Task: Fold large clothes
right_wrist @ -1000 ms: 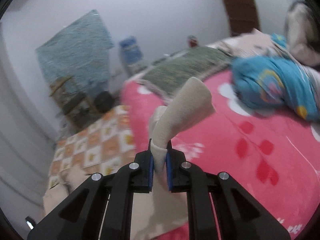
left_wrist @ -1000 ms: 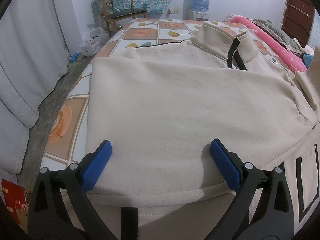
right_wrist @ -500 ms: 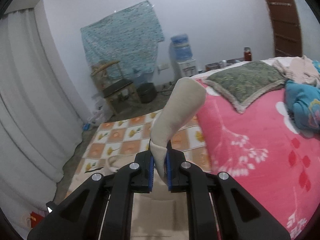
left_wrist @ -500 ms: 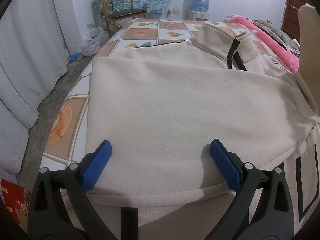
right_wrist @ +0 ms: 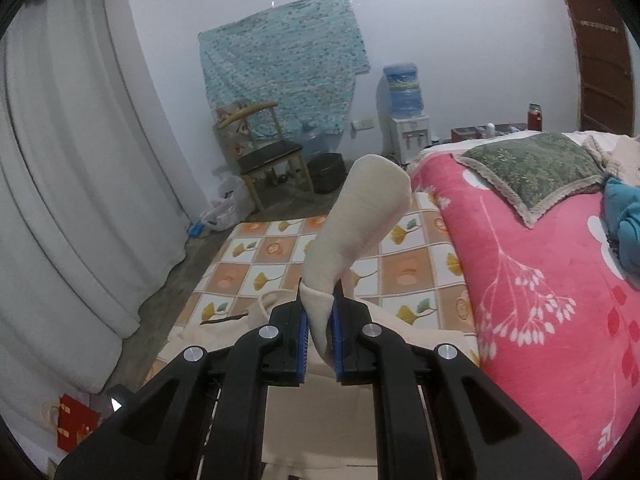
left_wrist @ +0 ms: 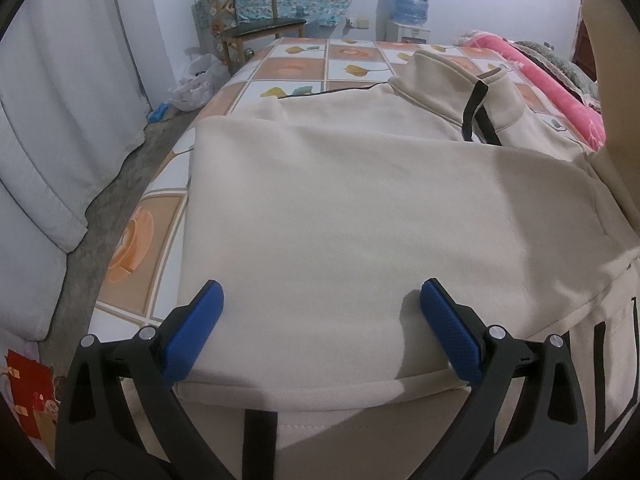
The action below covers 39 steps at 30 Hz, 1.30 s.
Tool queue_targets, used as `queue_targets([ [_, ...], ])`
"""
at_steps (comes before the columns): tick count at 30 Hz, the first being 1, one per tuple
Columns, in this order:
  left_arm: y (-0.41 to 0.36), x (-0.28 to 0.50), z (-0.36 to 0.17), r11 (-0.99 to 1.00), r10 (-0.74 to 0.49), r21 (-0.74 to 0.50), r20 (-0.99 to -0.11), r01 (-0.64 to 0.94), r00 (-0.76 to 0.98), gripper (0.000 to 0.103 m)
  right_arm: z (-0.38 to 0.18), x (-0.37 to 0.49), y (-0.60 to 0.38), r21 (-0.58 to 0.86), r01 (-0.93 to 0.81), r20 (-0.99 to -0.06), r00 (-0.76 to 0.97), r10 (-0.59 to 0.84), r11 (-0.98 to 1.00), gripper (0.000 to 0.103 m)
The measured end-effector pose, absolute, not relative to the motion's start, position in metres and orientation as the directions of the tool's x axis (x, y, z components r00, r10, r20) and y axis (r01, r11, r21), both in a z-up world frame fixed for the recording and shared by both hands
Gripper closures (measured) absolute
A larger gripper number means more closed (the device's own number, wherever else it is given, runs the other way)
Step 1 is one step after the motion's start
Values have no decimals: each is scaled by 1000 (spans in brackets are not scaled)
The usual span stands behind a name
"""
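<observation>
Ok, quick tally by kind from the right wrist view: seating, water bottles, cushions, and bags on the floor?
Chair: 1
Water bottles: 2, on the dispenser and on the floor
Cushion: 1
Bags: 2, white and red
Total: 6

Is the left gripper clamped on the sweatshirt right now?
No, the left gripper stands wide open over the folded beige sweatshirt, its blue pads spread apart with no cloth pinched between them.
</observation>
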<state>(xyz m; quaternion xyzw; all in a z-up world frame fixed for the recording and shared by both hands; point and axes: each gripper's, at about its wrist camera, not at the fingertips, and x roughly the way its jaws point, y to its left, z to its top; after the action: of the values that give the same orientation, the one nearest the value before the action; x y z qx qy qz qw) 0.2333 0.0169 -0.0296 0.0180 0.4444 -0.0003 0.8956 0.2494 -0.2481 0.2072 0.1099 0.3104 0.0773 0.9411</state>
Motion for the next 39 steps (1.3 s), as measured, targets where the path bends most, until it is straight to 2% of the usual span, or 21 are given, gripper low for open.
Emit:
queue_targets([
  [16, 20, 234, -32, 1000, -4, 4, -795, 12, 607, 7, 171, 265, -184, 213, -163, -630, 731, 262, 964, 93],
  [22, 22, 231, -29, 1000, -23, -18, -785, 15, 619, 7, 133, 267, -149, 128, -205, -681, 693, 236, 970, 93],
  [27, 31, 212, -7, 997, -73, -67, -731, 36, 679, 8, 89, 265, -116, 56, -269, -731, 645, 224, 961, 93],
  [28, 33, 207, -1, 995, -101, -91, -717, 52, 690, 9, 77, 264, -107, 52, -294, -749, 621, 232, 954, 93],
  [31, 37, 195, 16, 981, -188, -165, -686, 102, 702, 20, 44, 264, -90, 63, -353, -806, 534, 256, 933, 91],
  [32, 39, 194, 20, 975, -217, -192, -680, 116, 700, 24, 38, 264, -89, 71, -361, -817, 514, 262, 930, 88],
  [34, 43, 194, 25, 945, -313, -291, -668, 150, 675, 28, 26, 264, -90, 134, -380, -844, 440, 307, 915, 70],
  [35, 46, 196, 25, 919, -374, -359, -664, 163, 647, 29, 22, 263, -93, 174, -381, -850, 407, 334, 908, 51],
  [38, 49, 204, 20, 853, -491, -494, -649, 168, 582, 33, 20, 249, -112, 242, -370, -844, 377, 383, 897, 45],
  [39, 49, 206, 19, 838, -513, -520, -644, 166, 568, 33, 22, 243, -120, 256, -371, -835, 380, 397, 893, 39],
])
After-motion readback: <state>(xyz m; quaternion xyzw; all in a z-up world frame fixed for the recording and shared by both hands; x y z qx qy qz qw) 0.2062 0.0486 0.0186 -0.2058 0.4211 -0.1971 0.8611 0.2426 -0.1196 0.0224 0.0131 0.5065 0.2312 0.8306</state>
